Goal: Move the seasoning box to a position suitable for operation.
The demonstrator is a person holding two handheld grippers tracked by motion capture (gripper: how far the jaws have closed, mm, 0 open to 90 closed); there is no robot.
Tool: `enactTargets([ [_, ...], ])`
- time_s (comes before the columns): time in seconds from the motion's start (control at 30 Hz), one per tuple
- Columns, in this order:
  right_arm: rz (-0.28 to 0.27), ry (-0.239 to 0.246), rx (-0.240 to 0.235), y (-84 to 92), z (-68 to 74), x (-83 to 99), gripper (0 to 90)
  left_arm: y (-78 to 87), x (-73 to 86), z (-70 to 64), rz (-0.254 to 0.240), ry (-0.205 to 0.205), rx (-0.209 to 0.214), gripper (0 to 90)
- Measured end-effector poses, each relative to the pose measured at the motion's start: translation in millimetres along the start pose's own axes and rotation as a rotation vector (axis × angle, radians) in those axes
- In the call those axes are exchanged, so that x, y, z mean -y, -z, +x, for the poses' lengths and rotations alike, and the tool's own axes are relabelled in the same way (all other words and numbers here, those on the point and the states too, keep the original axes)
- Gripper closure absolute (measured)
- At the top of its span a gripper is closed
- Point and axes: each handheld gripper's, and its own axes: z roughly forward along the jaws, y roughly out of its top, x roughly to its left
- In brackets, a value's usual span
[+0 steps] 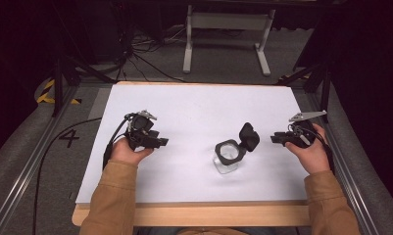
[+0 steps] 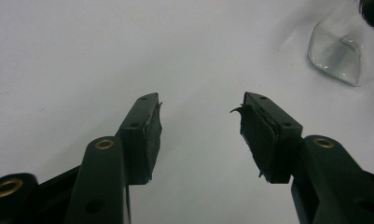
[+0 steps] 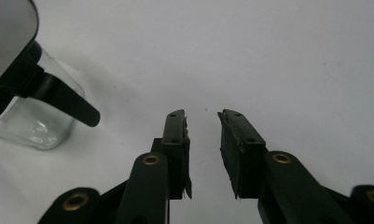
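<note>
Left gripper (image 1: 157, 142) near the bench's left edge, jaws spread, empty; clear glass jar (image 1: 227, 161) with black flip lid (image 1: 248, 136) open, right of centre; right gripper (image 1: 277, 139) by the right edge, jaws parted, empty

white board (image 1: 194, 112) on wooden table (image 1: 194, 214); grey stand (image 1: 228, 22) beyond.

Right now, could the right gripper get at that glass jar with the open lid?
Probably yes: the right gripper is open, and only bare white table lies between it and the glass jar.
</note>
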Motion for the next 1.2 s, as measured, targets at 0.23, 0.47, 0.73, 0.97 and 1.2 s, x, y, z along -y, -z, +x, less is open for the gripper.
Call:
enactTargets([
  [0.23, -0.055, -0.003, -0.030, 11.2, 5.7, 3.0, 77.5, 5.2, -6.9, -8.4, -0.013, -0.024, -0.003, 52.0],
  [0.47, -0.108, 0.014, -0.053, 23.8, 15.1, 0.8, 88.3, 4.5, -11.6, -15.0, -0.015, -0.054, 0.020, 56.9],
  [0.73, -0.182, 0.077, -0.080, 38.5, 37.9, -10.1, 89.6, 7.1, -17.3, -27.9, -0.029, -0.088, 0.062, 62.8],
  [0.97, -0.228, 0.100, -0.123, 48.7, 58.2, -17.7, 89.6, -1.0, -19.0, -35.4, 0.004, -0.112, 0.074, 63.9],
  [1.2, -0.247, 0.124, -0.148, 49.3, 72.7, -22.4, 89.6, -9.9, -21.7, -45.7, 0.013, -0.140, 0.087, 67.5],
])
